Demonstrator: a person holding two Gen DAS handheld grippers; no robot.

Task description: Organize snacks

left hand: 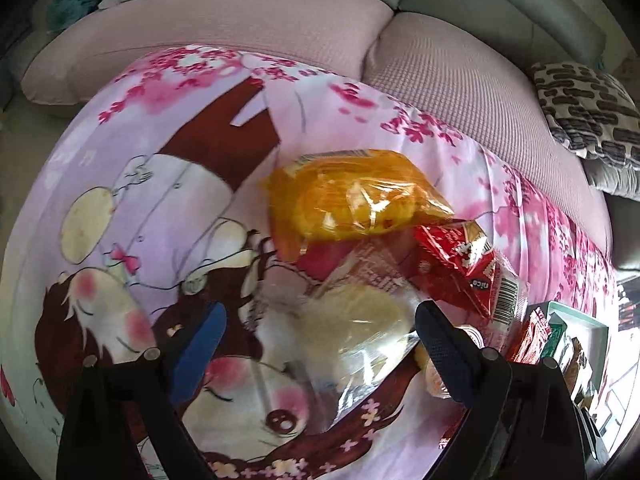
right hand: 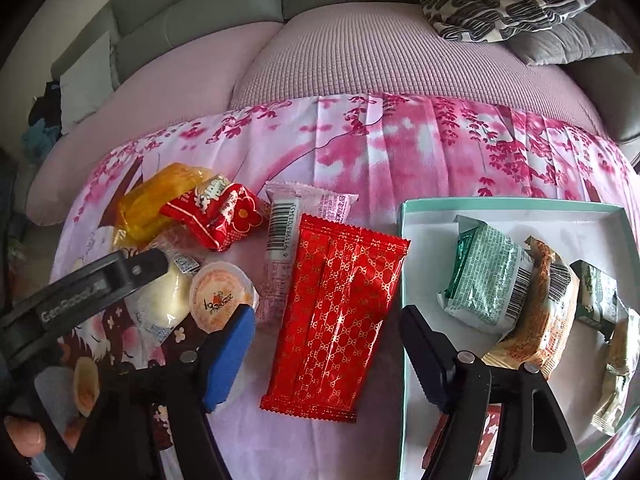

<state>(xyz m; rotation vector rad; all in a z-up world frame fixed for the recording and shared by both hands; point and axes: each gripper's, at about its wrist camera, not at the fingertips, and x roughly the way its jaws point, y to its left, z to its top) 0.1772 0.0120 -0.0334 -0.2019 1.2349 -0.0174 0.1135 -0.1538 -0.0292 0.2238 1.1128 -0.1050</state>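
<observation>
Red patterned packet [right hand: 336, 320] lay flat on pink cloth [right hand: 400, 148] between my right gripper [right hand: 326, 344] jaws, pads not touching it. Teal tray [right hand: 520, 204] just right, holding green packet [right hand: 484, 280]. My left gripper [left hand: 320, 332] gaped wide over clear bun wrapper [left hand: 360, 320]; orange bag [left hand: 352, 196] beyond.

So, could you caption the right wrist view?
Open right gripper above a long red foil packet beside a teal-rimmed tray holding wrapped snacks.
</observation>
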